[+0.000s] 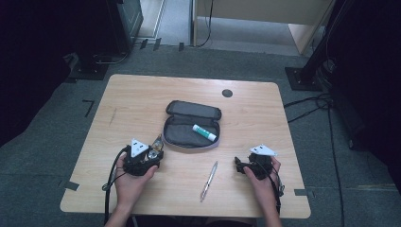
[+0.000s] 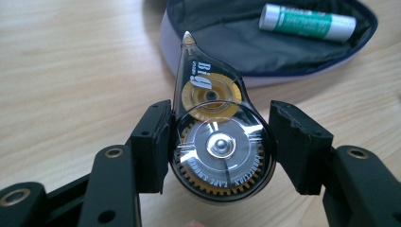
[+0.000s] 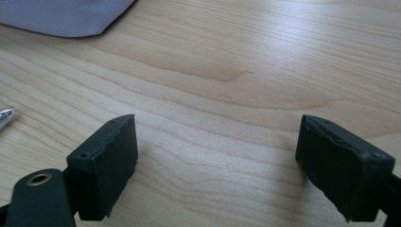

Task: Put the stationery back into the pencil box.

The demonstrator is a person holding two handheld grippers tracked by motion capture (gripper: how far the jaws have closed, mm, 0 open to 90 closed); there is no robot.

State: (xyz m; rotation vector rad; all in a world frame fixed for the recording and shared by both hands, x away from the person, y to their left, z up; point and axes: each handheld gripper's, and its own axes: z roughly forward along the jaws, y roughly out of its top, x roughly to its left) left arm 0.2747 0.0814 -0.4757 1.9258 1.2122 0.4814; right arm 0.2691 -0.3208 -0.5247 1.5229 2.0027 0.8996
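Note:
My left gripper (image 1: 153, 152) is shut on a clear correction tape dispenser (image 2: 220, 146) with yellow gears inside. Both pads sit against its round body, and its tip points at the open grey pencil case (image 2: 236, 47). The dispenser (image 1: 154, 147) hangs just left of the case (image 1: 184, 127) near its front corner. A white and green glue stick (image 1: 204, 133) lies inside the case, also seen in the left gripper view (image 2: 307, 21). My right gripper (image 1: 239, 165) stands open over bare wood at the front right, its jaws (image 3: 217, 156) wide apart with nothing between them.
A silver pen (image 1: 209, 181) lies on the wooden table (image 1: 142, 104) between the two hands; its tip (image 3: 4, 116) shows at the left edge of the right gripper view. A black round cap (image 1: 227, 93) sits near the table's far edge. Cables trail off the front edge.

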